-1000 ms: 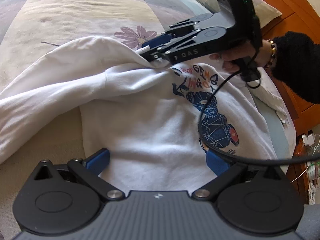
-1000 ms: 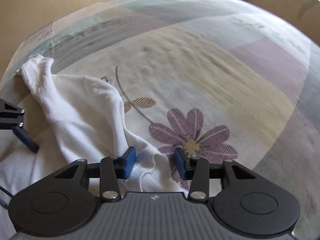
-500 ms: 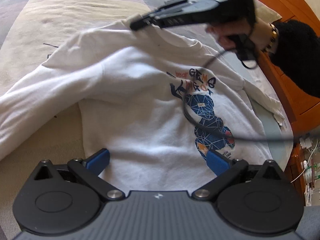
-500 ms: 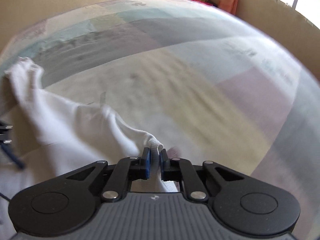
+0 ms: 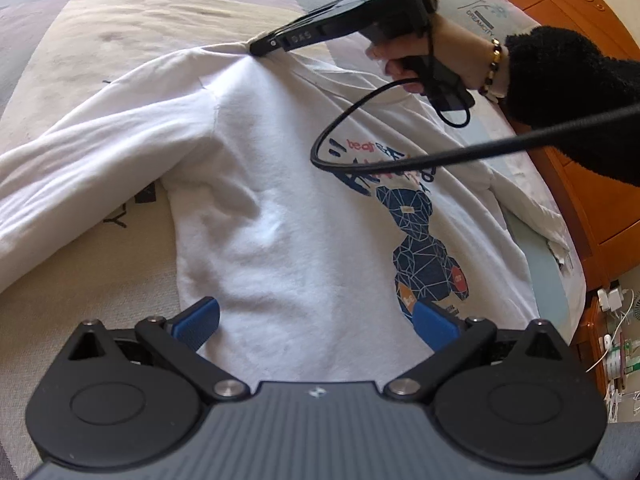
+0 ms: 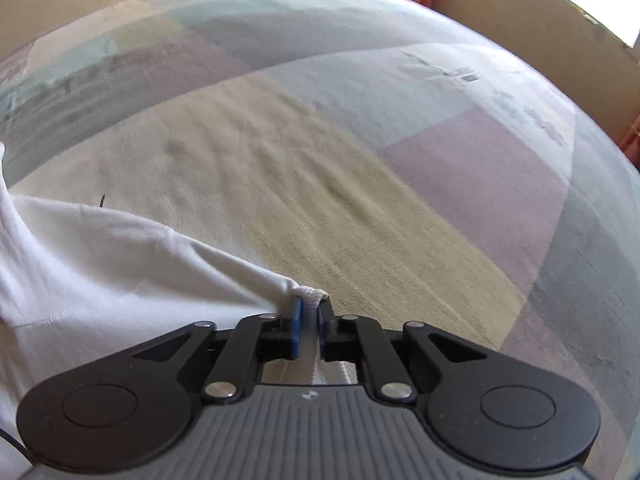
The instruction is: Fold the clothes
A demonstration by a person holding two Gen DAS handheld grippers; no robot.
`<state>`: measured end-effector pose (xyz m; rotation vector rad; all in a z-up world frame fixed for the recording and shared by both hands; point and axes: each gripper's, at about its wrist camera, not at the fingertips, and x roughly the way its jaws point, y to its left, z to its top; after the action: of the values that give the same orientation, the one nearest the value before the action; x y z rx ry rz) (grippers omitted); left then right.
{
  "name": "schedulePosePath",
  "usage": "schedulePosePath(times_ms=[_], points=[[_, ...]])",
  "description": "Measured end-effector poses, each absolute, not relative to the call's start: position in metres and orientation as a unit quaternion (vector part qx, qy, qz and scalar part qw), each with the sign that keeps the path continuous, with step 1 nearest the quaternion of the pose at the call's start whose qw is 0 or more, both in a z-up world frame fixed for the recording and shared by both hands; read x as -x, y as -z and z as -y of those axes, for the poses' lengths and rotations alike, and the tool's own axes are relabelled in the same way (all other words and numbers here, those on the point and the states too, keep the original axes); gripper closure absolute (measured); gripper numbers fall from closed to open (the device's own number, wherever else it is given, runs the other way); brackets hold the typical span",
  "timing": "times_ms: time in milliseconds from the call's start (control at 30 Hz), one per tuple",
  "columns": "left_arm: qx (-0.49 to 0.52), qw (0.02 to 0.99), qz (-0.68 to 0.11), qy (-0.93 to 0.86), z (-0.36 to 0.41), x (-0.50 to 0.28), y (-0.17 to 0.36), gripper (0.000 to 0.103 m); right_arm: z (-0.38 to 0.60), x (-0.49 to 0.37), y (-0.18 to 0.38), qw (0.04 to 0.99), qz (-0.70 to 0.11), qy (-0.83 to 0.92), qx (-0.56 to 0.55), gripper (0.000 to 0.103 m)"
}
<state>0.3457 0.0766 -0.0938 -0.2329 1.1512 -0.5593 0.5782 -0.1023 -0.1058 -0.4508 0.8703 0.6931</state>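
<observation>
Pinching white sweatshirt [image 5: 288,208] shoulder, right tongs [image 6: 308,312] clamped; left tongs [image 5: 316,322] wide apart, holding nothing.

Black grippers, blue-padded fingers [image 5: 196,322], silver screws, black cable [image 5: 400,160], fuzzy black sleeve [image 5: 568,92], beaded bracelet [image 5: 493,65]

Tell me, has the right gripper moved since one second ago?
Yes. The right gripper, shut on the white sweatshirt, has pulled its shoulder up the bedspread, covering the flower print.
</observation>
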Motion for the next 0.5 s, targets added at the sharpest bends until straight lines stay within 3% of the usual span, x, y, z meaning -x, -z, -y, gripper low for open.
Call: schedulePosePath(times_ms=[267, 333, 500], points=[[0.097, 0.792, -0.544, 0.259, -0.08, -0.351, 0.09, 0.001, 0.219, -0.558, 0.071, 0.853, -0.446, -0.242, 0.124, 0.07], [0.093, 0.792, -0.544, 0.261, -0.079, -0.353, 0.088, 0.001, 0.251, -0.553, 0.063, 0.857, -0.455, -0.218, 0.104, 0.058], [0.09, 0.79, -0.542, 0.271, -0.067, -0.36, 0.082, 0.001, 0.319, -0.537, 0.067, 0.854, -0.483, -0.183, 0.058, 0.058]])
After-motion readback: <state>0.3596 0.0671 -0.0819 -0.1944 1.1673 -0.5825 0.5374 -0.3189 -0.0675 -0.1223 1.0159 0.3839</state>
